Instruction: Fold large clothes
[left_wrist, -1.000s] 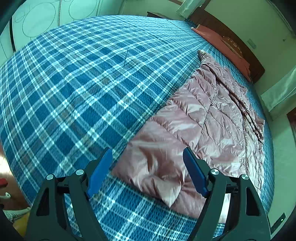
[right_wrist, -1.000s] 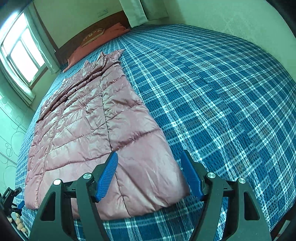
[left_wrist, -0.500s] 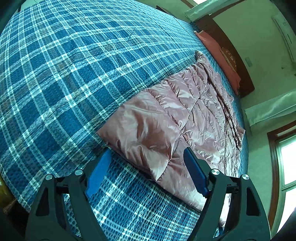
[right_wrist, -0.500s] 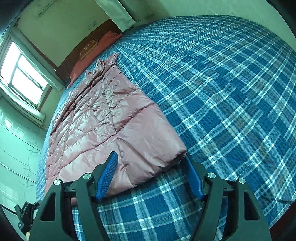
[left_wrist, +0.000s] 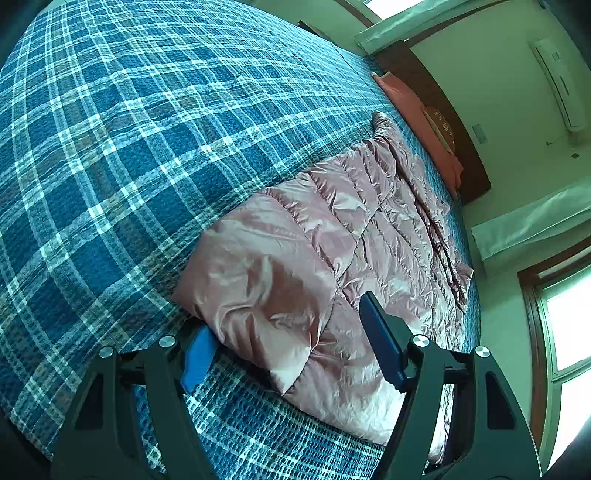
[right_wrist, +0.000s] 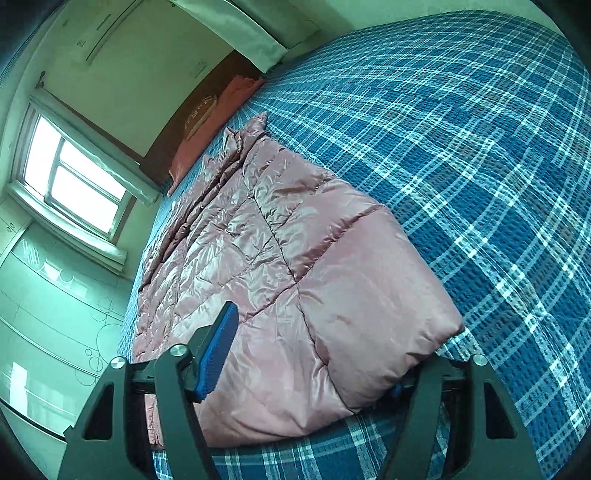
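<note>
A: Pink puffer coat lies lengthwise on the plaid bed. Any labels?

B: None readable. Left claw and right claw straddle its near corners, jaws just closing, not clamped.

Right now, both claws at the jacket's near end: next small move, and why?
Probably finish closing both. The left claw and right claw each straddle a near corner of the pink puffer jacket, which lies flat on the plaid bedspread. Their jaws have just been closing but don't look clamped yet.
</note>
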